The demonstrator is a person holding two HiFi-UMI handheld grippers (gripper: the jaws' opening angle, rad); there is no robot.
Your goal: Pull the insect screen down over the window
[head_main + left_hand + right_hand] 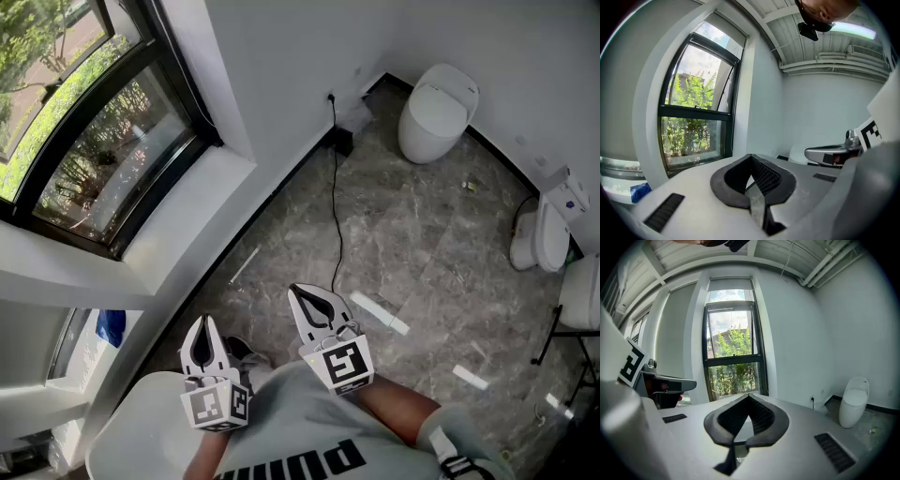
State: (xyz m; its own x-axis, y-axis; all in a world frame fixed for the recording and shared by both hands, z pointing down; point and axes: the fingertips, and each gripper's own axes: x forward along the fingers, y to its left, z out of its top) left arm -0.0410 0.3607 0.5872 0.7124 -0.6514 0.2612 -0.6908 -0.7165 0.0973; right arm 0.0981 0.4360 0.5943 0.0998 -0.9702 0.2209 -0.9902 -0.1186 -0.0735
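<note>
Jaws pressed together on both, nothing in either: left gripper (202, 328) and right gripper (302, 298) sit at bottom centre of the head view. The window (103, 159) lies up and left of them, tall axis vertical (no insect screen visible over the glass, presumably still rolled up top). Left looks nearer, so the reach goes up-left.

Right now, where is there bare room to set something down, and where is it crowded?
The white window sill below the window is bare. The floor between the black cable and the toilet is also open. It is crowded along the right wall, with white fixtures, and white strips lie just ahead of the right gripper.
</note>
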